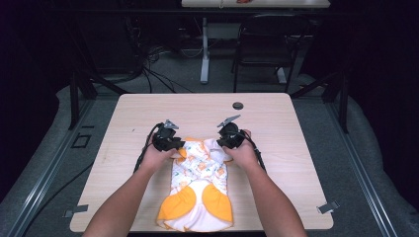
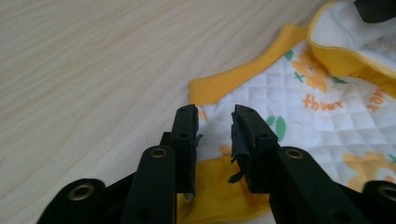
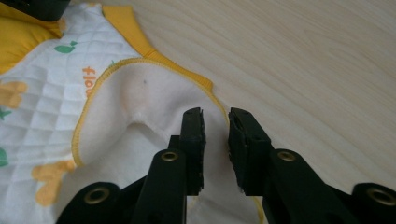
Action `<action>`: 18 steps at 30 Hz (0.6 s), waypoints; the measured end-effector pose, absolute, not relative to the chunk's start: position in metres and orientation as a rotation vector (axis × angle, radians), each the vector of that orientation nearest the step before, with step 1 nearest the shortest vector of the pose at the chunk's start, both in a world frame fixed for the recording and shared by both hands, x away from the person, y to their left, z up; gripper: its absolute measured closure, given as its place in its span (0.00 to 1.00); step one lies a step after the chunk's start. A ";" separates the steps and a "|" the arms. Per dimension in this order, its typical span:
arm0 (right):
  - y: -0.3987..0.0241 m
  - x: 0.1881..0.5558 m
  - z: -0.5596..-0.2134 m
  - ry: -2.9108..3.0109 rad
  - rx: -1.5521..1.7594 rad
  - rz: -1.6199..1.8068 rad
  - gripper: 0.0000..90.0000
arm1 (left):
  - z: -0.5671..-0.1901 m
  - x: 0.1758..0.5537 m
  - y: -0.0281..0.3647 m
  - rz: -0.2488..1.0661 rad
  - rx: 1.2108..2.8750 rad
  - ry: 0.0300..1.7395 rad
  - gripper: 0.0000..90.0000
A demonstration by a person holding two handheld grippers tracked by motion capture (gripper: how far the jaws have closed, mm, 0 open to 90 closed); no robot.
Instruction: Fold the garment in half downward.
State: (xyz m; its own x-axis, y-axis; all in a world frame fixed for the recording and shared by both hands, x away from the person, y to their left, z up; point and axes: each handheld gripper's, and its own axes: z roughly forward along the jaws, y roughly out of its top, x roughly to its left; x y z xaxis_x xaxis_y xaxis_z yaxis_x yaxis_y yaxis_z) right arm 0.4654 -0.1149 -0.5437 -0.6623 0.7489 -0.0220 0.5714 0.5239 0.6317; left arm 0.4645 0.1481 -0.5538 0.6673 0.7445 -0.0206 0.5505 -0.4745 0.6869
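Nearest the bottom edge of the high view: two forearms coming in over the near side of the light wood counter (image 1: 276, 123). Between them, a small quilted baby garment (image 1: 197, 190), white with orange and green prints, lying flat with its two orange leg parts toward the near edge and its top end folded in on itself farther up.

Next up, left tongs (image 1: 179, 146) at the garment's far left corner. In the left gripper view, jaws apart with a clear gap, hovering right over the yellow ribbed trim (image 2: 243, 77) and quilted fabric, nothing pinched. Some frayed padding hanging off the inner pad faces.

Right tongs (image 1: 221, 143) at the far right corner, roughly level with the left. In the right gripper view, jaws also apart, poised above the turned-over white fleecy lining (image 3: 140, 121) near its yellow-stitched edge; probably not touching the cloth, hard to tell from that angle.

Farther out: a small dark round grommet (image 1: 238, 105) near the counter's far edge, then a black chair (image 1: 267, 44) and tangled cables (image 1: 153, 59) on the floor beyond.
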 end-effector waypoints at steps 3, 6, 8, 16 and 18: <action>-0.111 0.468 -0.550 2.482 1.109 0.868 0.77 | -0.559 0.468 0.150 0.389 2.215 1.024 0.69; -0.108 0.470 -0.556 2.483 1.123 0.834 0.72 | -0.563 0.470 0.151 0.360 2.214 1.043 0.64; -0.107 0.471 -0.558 2.477 1.131 0.841 0.71 | -0.563 0.471 0.151 0.365 2.213 1.043 0.63; -0.113 0.478 -0.565 2.513 1.265 0.876 0.66 | -0.569 0.473 0.151 0.330 2.225 1.048 0.58; -0.114 0.478 -0.567 2.506 1.264 0.908 0.65 | -0.571 0.474 0.150 0.329 2.229 1.048 0.58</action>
State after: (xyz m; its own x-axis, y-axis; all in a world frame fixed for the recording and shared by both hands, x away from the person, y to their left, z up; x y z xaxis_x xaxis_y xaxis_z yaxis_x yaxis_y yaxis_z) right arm 0.4783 -0.1137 -0.5669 -0.6178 0.7800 0.0996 0.6629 0.4486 0.5994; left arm 0.4736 0.1501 -0.5713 0.6500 0.7586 -0.0448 0.5969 -0.4732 0.6478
